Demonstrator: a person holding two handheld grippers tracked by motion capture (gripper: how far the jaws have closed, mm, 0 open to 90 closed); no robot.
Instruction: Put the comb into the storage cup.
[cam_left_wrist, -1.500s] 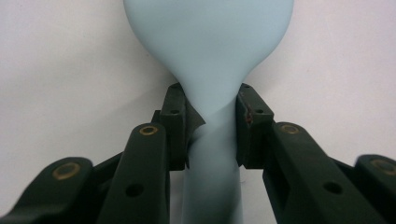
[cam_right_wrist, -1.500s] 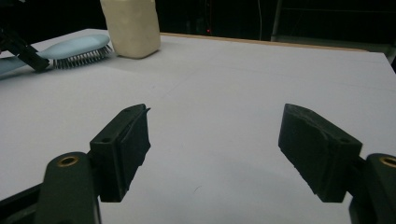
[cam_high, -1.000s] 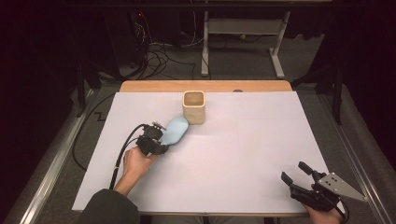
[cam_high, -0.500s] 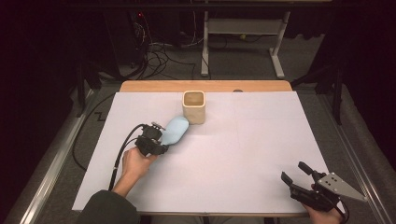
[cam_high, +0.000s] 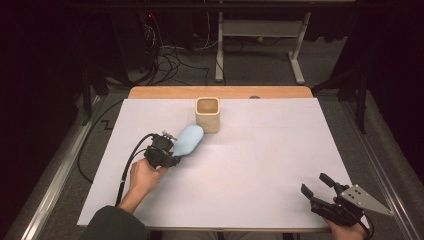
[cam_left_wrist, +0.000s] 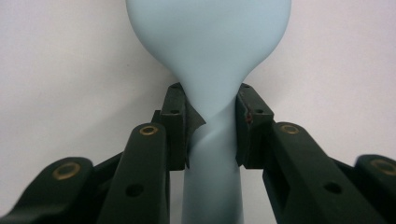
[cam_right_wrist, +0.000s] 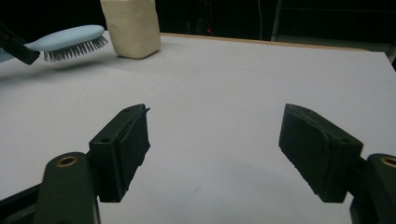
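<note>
While the left gripper pinches the blue hairbrush by its handle, the brush hangs just over the white table, bristles down, beside the cream cup. Tip the brush up slowly, handle first, so the cup stays standing. The cup looks empty. The right gripper rests spread wide, holding nothing.

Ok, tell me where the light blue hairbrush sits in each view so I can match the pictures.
High view: the light blue hairbrush lies left of centre, its handle in the left gripper, its head by the cream square cup.
Left gripper view: top centre, its neck pinched between the black jaws.
Right gripper view: upper left, bristles down, off the table.
Shared landmark: the cream square cup, beside the brush head in the high and right gripper views.
</note>
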